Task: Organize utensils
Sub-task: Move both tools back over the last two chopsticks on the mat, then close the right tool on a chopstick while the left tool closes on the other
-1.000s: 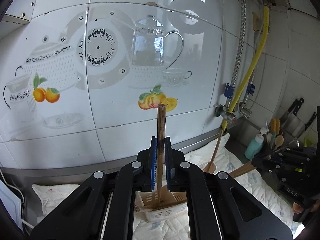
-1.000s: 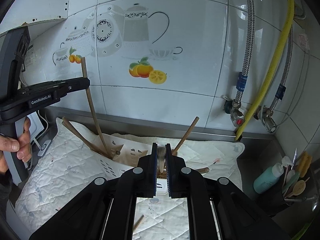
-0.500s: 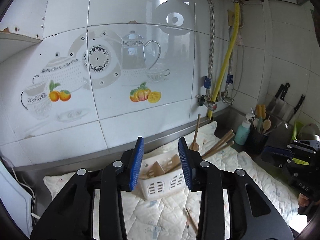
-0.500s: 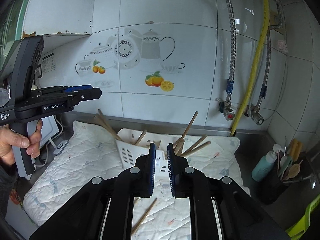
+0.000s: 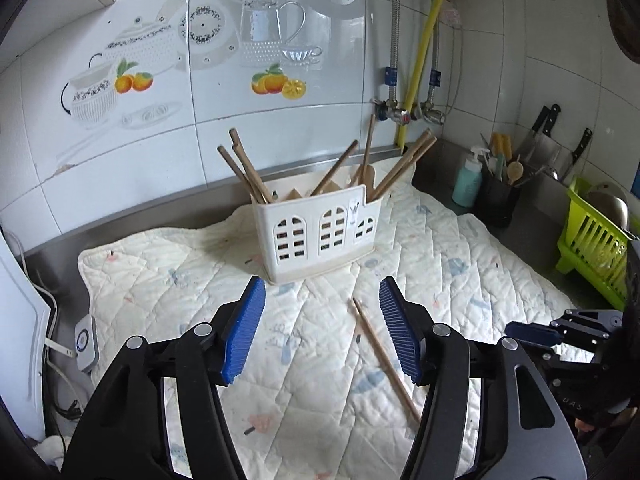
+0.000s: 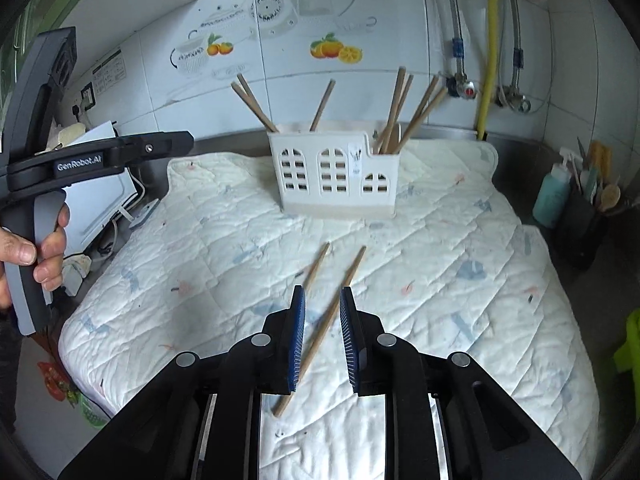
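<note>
Between our right gripper's (image 6: 322, 340) blue pads, which are a little apart and opening with nothing pressed between them, we see one of the two loose chopsticks on the quilted mat (image 6: 460, 248). This longer chopstick (image 6: 325, 326) appears in the gap between the pads in the right wrist view, but it lies flat on the mat beneath them, untouched. Its long axis runs from the lower centre of the frame up and to the right, toward the white utensil caddy (image 6: 336, 172), so it is tilted only slightly off the line the fingers point along. The shorter chopstick (image 6: 318, 266) lies just to its left, nearly parallel, its near end hidden behind the left pad.

Our left gripper (image 5: 322, 332) has its pads well apart and opening, empty. In its view the chopsticks (image 5: 382, 356) show as a thin line in the lower right of centre, close beside the right-hand pad and slanting down to the right, not centred in the gap.

We judge the right gripper to be the better placed: the stick already lines up under its gap, while the left would have to shift sideways. Because the stick runs almost along the fingers, not across them, closing on it as they stand looks feasible once the gripper is lowered.

The caddy stands at the upper centre of both frames, with several wooden utensils already leaning in its compartments.
</note>
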The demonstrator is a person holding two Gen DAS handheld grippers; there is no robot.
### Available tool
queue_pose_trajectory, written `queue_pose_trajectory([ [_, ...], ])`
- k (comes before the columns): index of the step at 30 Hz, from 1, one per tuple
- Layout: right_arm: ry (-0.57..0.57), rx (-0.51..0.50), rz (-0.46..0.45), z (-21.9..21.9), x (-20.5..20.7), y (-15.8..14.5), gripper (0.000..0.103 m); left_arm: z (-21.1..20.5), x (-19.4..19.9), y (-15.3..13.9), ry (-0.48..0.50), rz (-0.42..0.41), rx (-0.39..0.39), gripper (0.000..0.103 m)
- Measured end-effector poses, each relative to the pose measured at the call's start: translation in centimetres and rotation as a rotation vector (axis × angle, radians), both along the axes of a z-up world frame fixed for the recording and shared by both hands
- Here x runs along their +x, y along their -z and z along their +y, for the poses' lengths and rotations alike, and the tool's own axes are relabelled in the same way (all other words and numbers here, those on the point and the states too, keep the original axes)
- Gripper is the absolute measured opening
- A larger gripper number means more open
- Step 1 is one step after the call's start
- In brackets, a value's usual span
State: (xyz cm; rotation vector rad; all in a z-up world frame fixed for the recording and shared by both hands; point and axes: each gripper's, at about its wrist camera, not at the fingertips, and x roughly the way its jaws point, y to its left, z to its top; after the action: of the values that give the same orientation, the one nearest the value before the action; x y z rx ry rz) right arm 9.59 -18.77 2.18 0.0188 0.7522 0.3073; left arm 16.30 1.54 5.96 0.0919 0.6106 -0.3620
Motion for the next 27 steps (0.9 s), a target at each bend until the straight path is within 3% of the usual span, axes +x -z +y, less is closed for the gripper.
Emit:
queue_pose_trajectory([
  [7, 0.023, 0.041, 0.13, 1.4, 0.2, 5.4, 0.018, 0.6, -1.1, 3.6, -0.014, 0.065, -0.016, 0.062],
  [18, 0.063, 0.058, 0.21, 2.2, 2.4, 9.0, 0.016, 1.9, -1.3, 7.3, -0.07, 0.132, -0.024, 0.063],
  [27, 0.071, 0.049, 0.235, 2.3, 3.1, 10.1, 0.011, 0.4, -1.9, 9.1, -0.043, 0.178, -0.021, 0.063],
])
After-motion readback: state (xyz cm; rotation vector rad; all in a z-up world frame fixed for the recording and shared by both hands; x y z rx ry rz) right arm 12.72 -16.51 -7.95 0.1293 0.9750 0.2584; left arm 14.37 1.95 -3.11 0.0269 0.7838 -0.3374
